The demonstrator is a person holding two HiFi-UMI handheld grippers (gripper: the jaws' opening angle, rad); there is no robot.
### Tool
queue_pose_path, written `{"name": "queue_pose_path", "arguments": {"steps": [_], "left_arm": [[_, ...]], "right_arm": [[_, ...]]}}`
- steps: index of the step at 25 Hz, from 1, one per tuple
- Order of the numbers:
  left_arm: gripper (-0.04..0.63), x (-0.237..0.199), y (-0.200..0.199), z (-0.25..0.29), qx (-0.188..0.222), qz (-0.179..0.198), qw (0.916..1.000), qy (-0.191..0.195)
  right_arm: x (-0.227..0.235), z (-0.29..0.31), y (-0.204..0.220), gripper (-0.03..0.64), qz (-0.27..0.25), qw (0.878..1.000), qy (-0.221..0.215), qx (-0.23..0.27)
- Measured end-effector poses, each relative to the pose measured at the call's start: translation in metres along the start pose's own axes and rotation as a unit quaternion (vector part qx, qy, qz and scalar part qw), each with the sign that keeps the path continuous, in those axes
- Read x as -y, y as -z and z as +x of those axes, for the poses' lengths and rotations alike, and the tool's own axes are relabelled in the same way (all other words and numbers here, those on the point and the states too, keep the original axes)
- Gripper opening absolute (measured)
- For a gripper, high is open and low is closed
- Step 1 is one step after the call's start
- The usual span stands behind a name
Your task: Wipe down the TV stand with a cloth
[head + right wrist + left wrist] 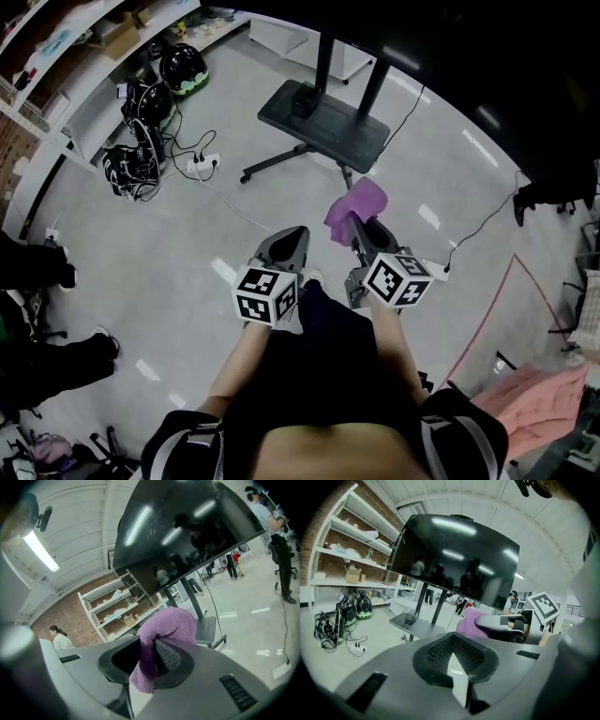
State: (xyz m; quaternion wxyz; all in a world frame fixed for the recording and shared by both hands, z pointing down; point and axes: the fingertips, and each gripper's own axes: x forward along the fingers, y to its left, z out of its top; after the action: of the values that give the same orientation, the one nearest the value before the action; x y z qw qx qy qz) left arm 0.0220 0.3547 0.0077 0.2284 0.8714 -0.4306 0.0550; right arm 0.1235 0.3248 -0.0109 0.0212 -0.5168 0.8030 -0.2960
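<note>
Head view: we are facing the TV (450,37), and its stand (323,122) is sitting well ahead of us on the floor. Nothing is touching the stand, so we are logging this as the approach step, with wiping not yet begun.

The cloth (356,208), purple and bunched, is riding in the right gripper (362,228), well apart from the stand. The left gripper (289,239) is pointing forward just beside it.

Next move, as we are judging it: we are needing to step in and lower the right gripper until the cloth lies flat on the stand's shelf.

Right gripper view is showing what the head view is not: the jaws are clamping a fold of cloth (164,634), and a tail is hanging below them. Left gripper view is showing that gripper's jaws closed together on nothing, plus a small dark box (410,618) on the shelf that we will be wiping around.
</note>
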Motion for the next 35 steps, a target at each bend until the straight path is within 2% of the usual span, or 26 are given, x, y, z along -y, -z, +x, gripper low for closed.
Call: {"name": "queue_pose_path", "arguments": {"steps": [17,29,35], "left_arm": [[0.006,-0.034,-0.036,0.104,-0.002,0.009,0.9996,-0.027],[0.006,-0.028,-0.029,0.112,-0.012,0.0,0.9993,-0.035],[0.006,-0.047,-0.035,0.114,-0.018,-0.003,0.9989,-0.043]], "right_arm": [[0.056,0.087,-0.056,0.084,-0.006,1.0,-0.029,-0.003],[0.058,0.089,-0.041,0.084,-0.002,0.999,-0.04,-0.028],[0.055,0.106,-0.043,0.084,0.0,0.999,-0.04,-0.029]]}}
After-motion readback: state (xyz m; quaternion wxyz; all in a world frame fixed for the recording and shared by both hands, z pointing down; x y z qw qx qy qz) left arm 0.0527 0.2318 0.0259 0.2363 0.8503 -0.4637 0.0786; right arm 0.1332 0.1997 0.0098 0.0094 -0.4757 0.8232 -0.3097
